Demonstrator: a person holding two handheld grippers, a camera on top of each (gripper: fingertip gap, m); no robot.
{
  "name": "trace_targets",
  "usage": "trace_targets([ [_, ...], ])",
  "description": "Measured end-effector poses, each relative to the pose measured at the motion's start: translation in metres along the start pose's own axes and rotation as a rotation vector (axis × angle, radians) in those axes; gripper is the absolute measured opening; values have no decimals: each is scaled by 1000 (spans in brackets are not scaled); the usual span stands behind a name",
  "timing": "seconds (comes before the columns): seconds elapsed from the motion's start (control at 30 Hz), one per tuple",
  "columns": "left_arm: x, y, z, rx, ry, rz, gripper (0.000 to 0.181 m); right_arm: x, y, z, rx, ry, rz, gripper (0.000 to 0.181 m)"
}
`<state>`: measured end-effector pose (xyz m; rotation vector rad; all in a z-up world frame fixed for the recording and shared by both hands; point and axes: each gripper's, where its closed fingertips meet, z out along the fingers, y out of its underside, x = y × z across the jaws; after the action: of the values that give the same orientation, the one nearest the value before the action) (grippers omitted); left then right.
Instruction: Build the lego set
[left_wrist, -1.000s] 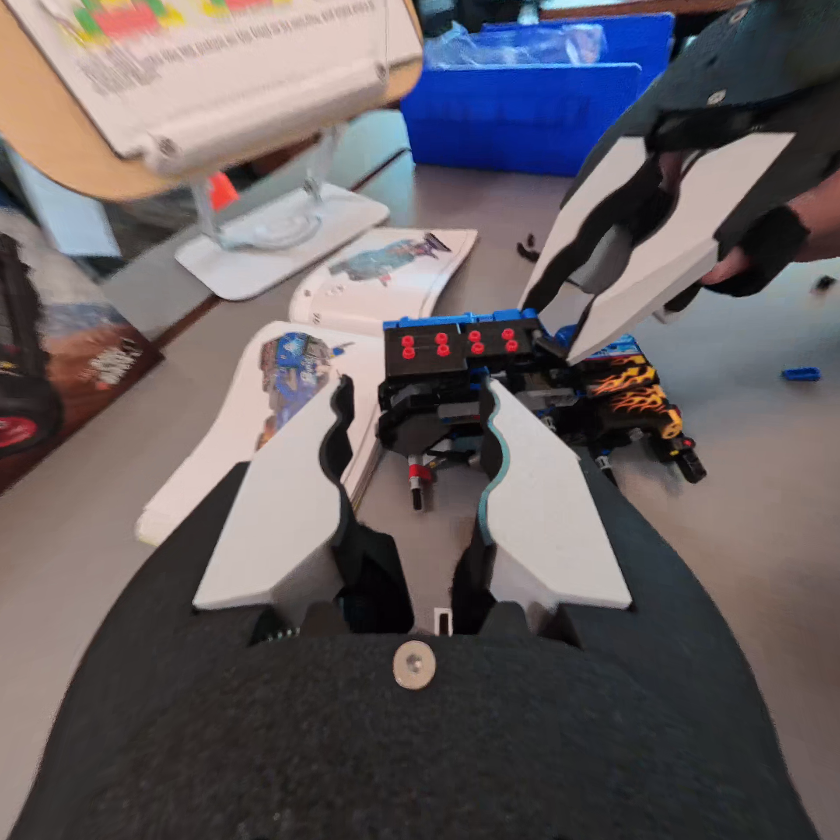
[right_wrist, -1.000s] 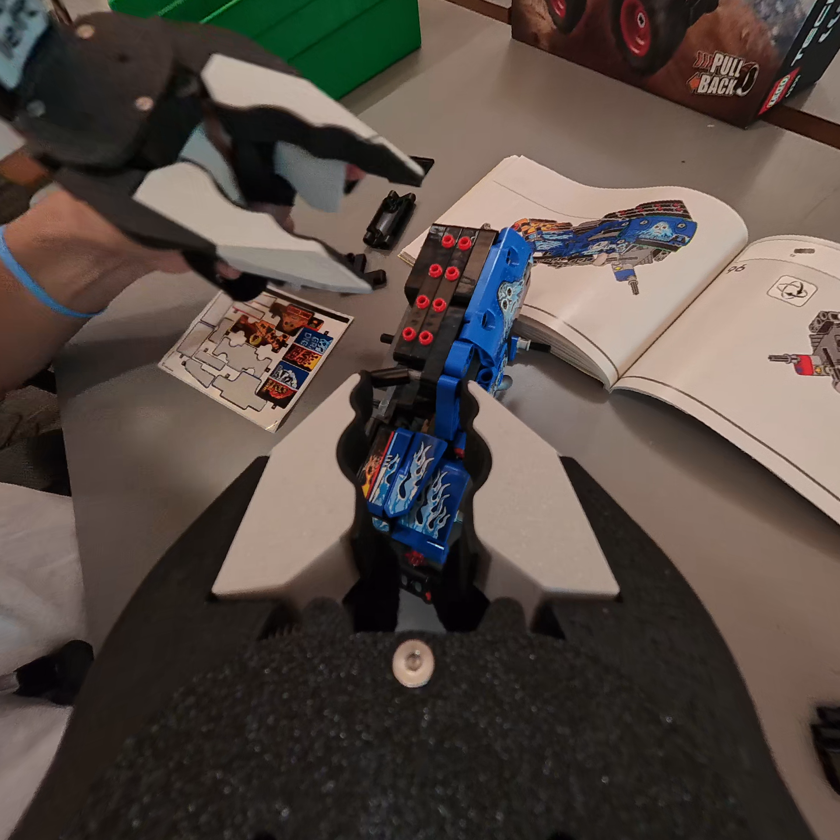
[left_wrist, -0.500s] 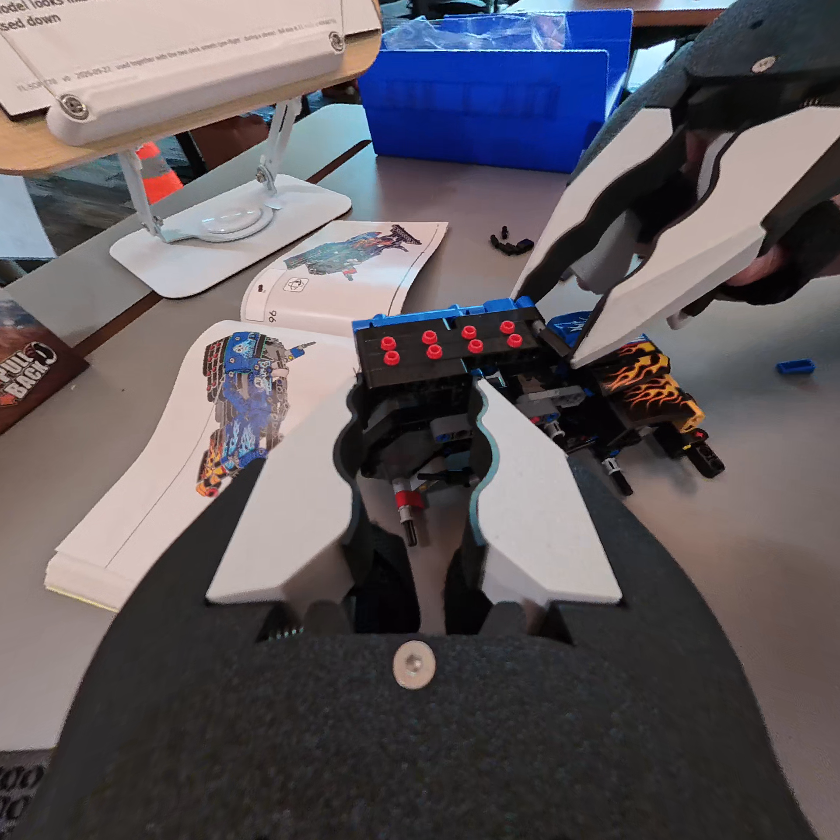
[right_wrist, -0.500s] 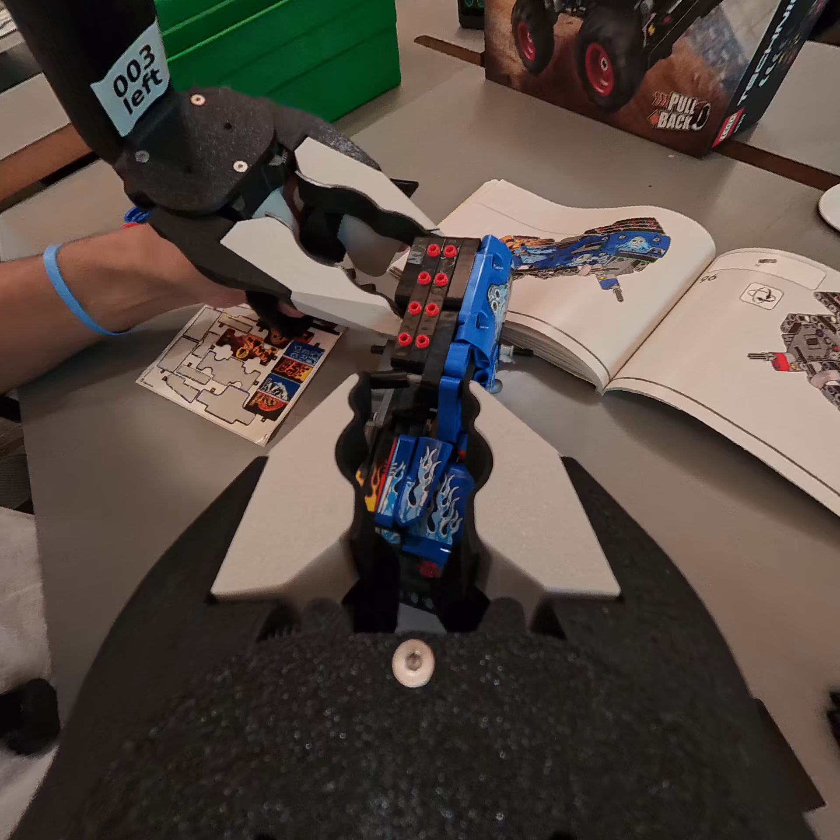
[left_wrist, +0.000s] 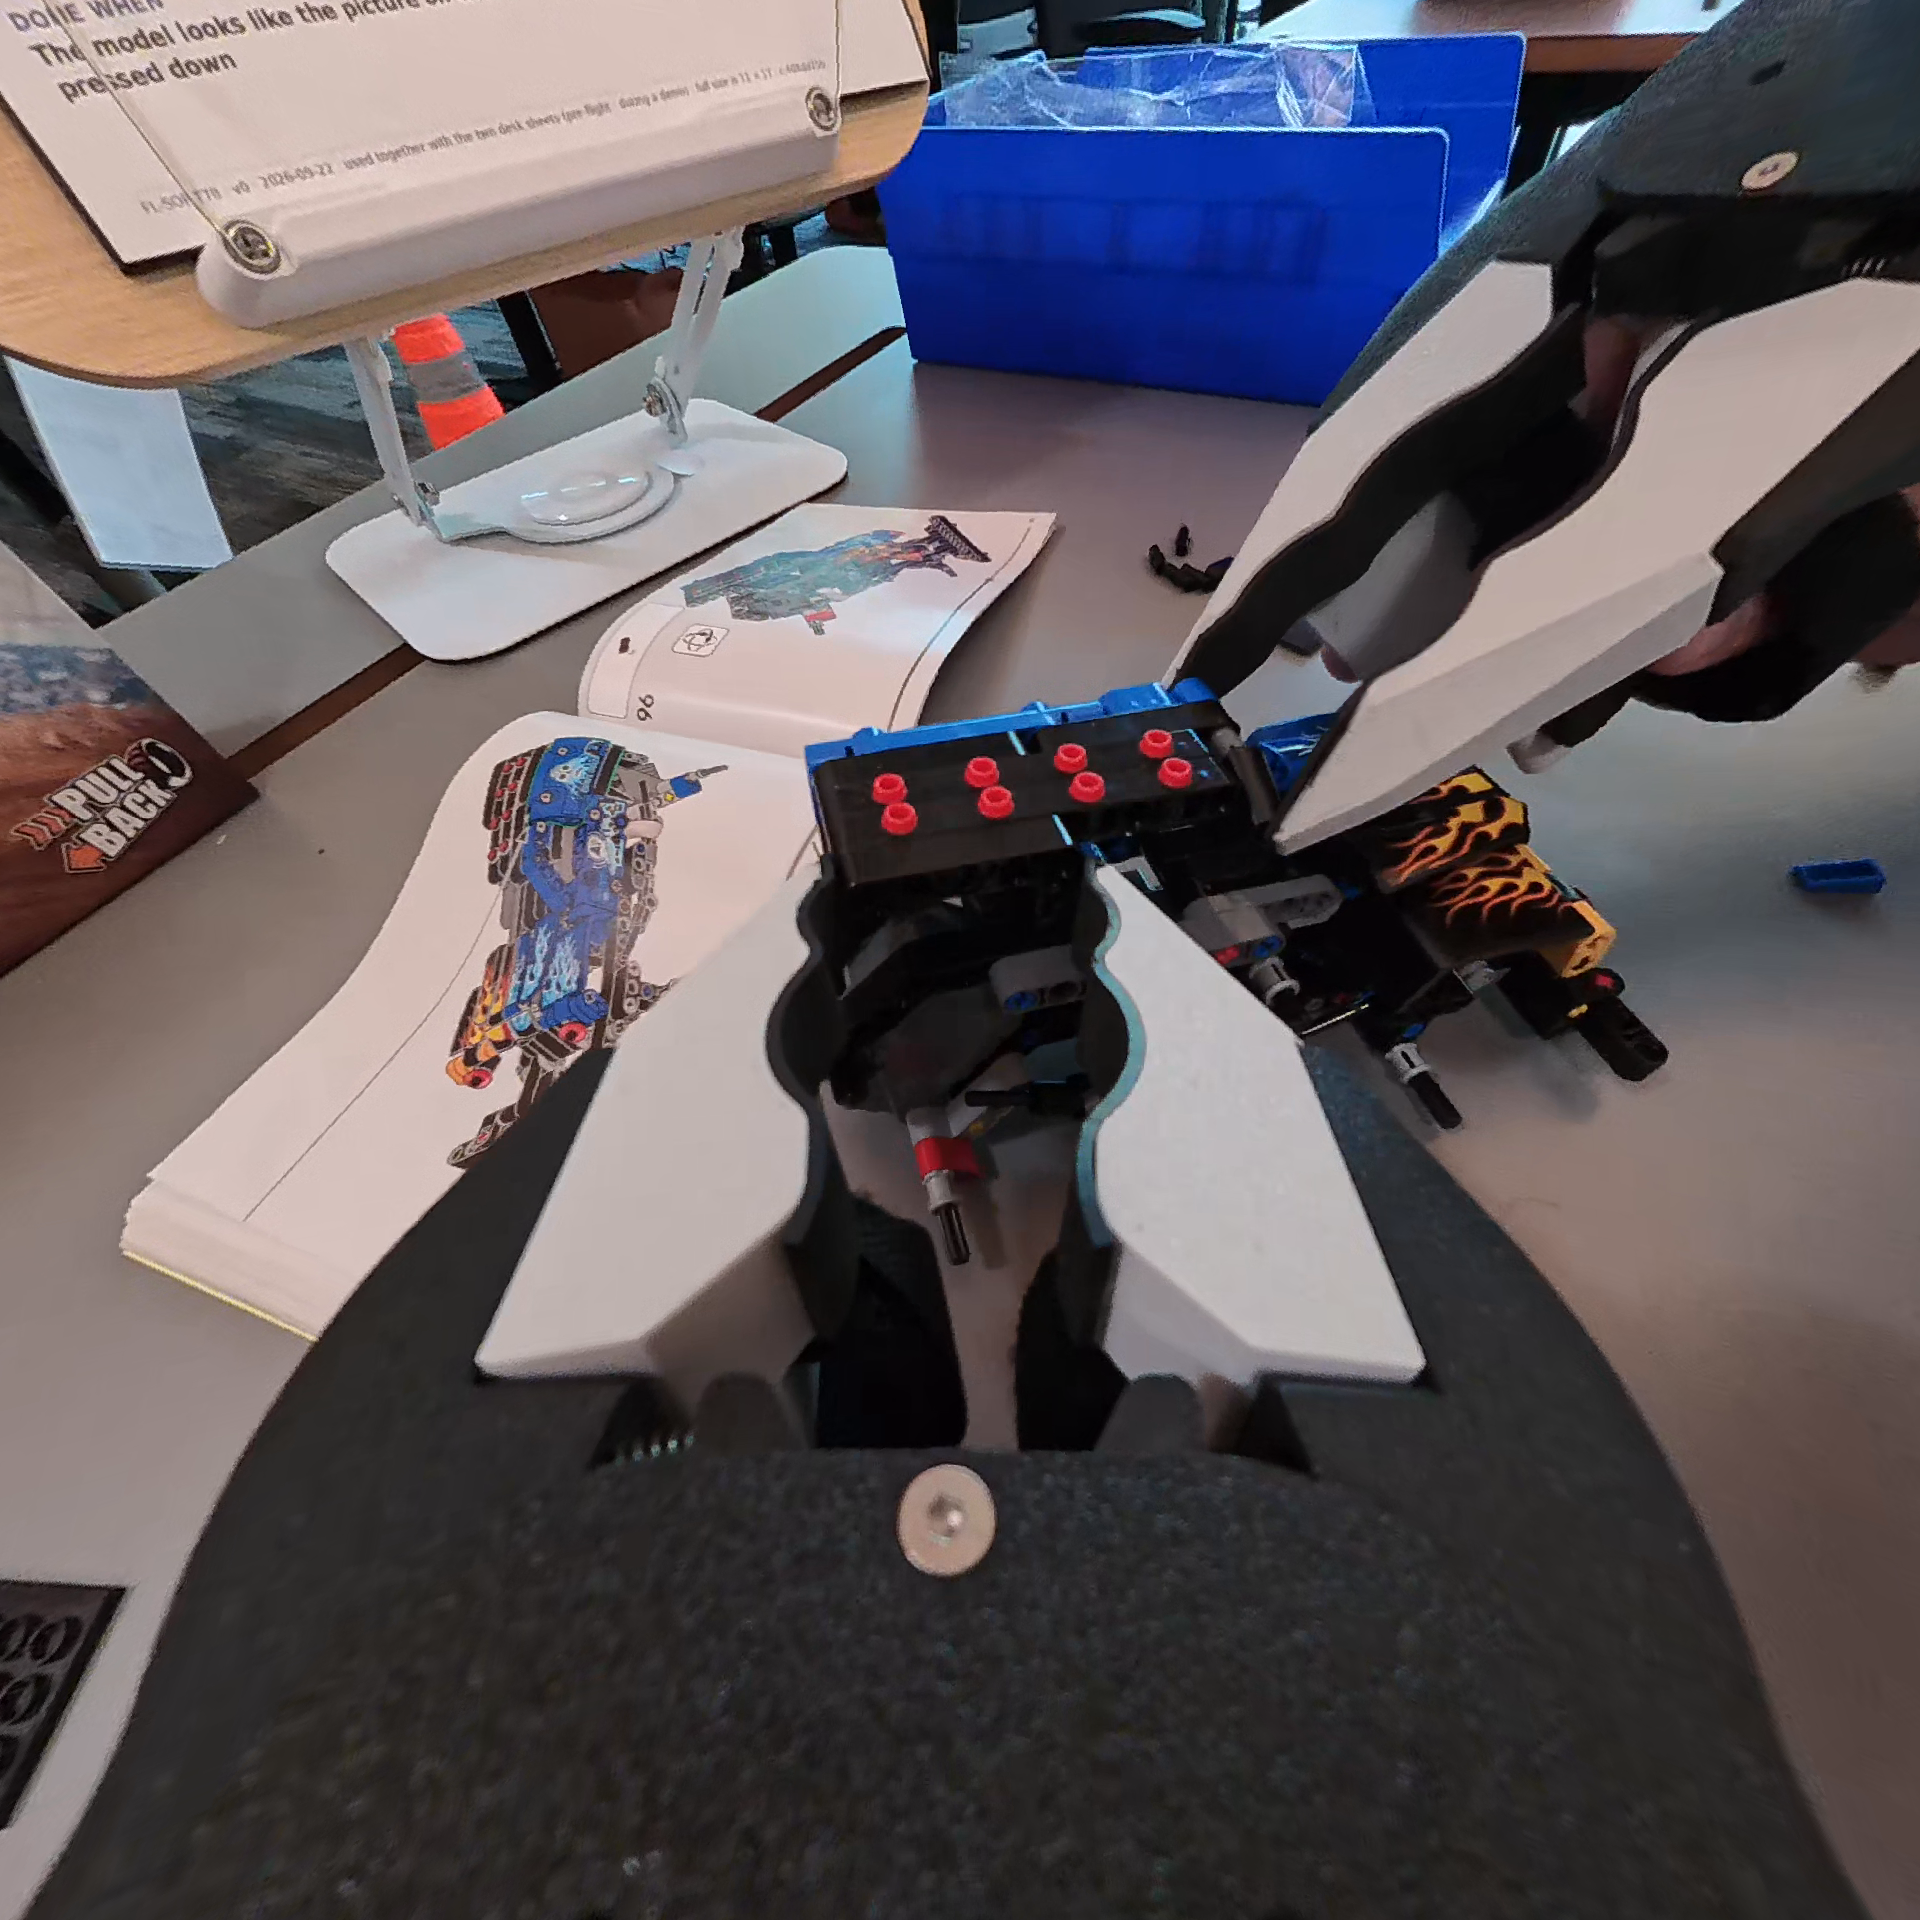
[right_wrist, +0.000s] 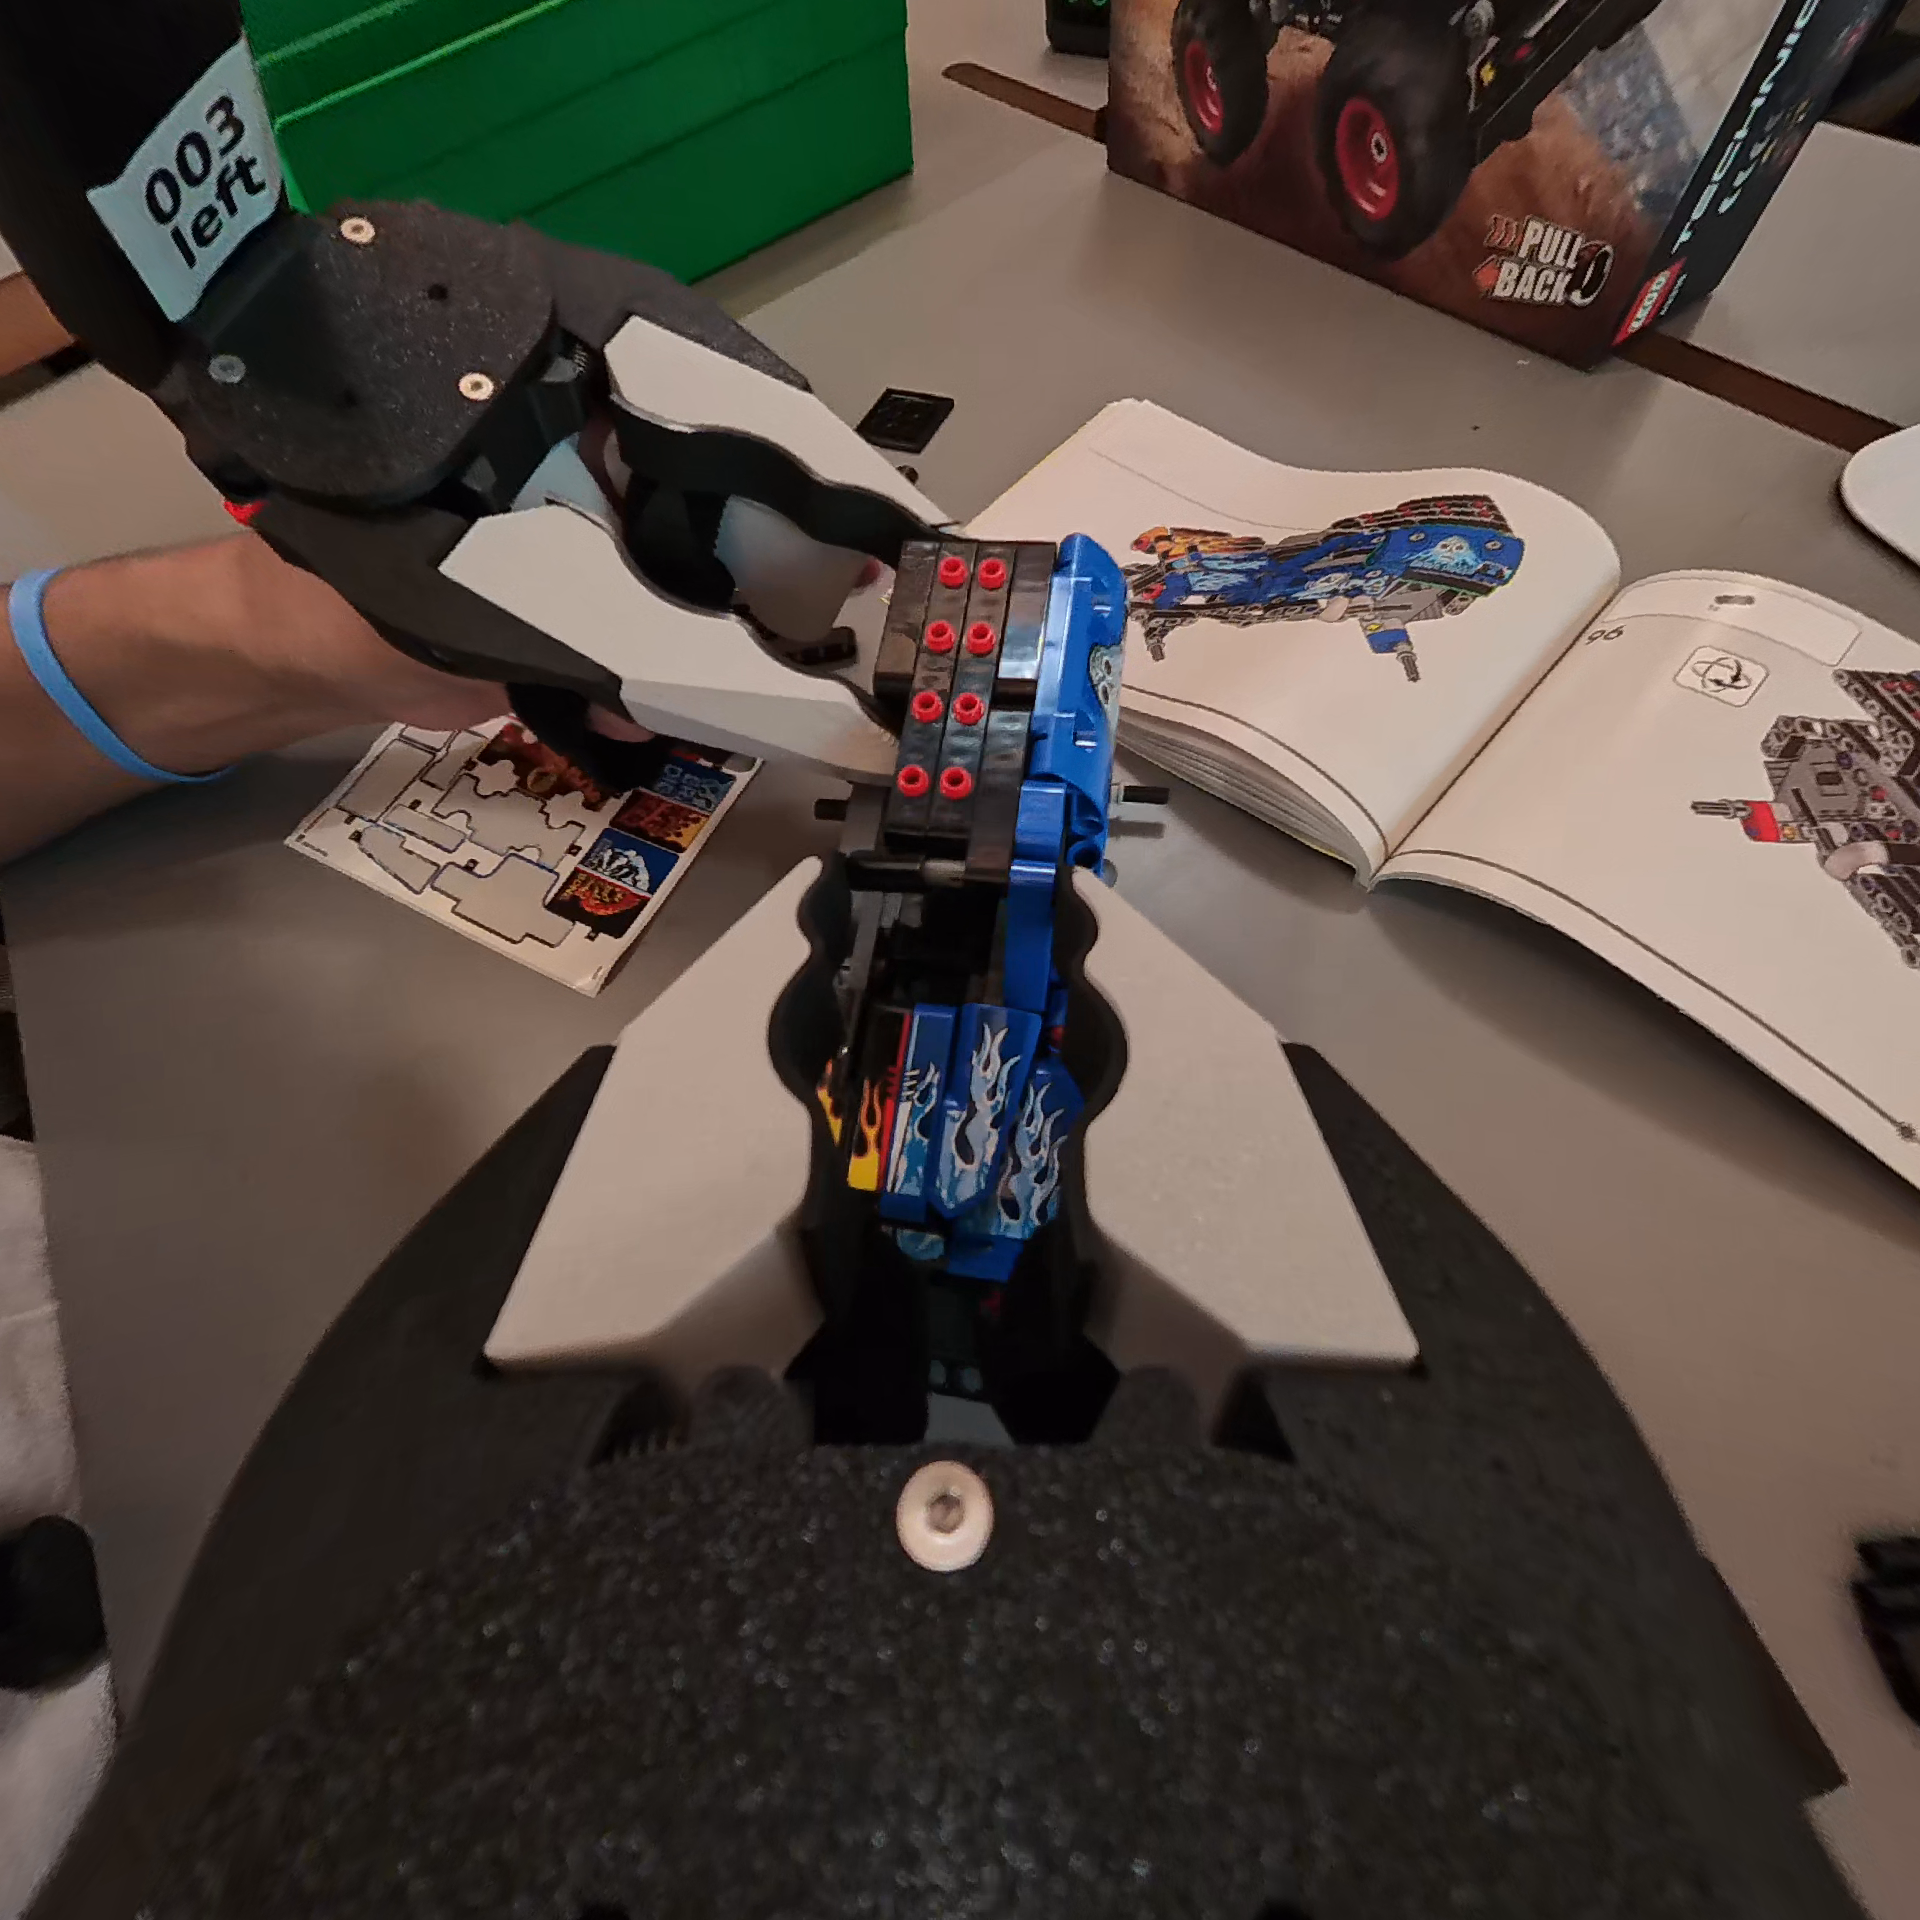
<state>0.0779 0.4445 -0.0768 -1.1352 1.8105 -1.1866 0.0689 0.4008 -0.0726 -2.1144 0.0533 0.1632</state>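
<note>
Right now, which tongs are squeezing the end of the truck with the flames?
The right tongs: they are closed on the lego truck's flame-painted end. The left tongs reach around its black end with the red studs.

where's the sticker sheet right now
In the right wrist view the sticker sheet lies flat on the grey table, left of the lego model, partly under the left gripper.

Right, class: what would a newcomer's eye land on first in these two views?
Most likely the blue-and-black lego model with red pins, mid-table, held between the right gripper and the left gripper. Next, the open instruction booklet beside it and the green bin behind.
</note>
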Motion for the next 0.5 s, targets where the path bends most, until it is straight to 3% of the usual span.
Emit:
trace_targets([
  [0.03,0,0,0,0,-4,1,40,0,0,0,2,-3,12,38],
  [0.5,2,1,2,0,-6,15,40,0,0,-3,15,-92,81,33],
])
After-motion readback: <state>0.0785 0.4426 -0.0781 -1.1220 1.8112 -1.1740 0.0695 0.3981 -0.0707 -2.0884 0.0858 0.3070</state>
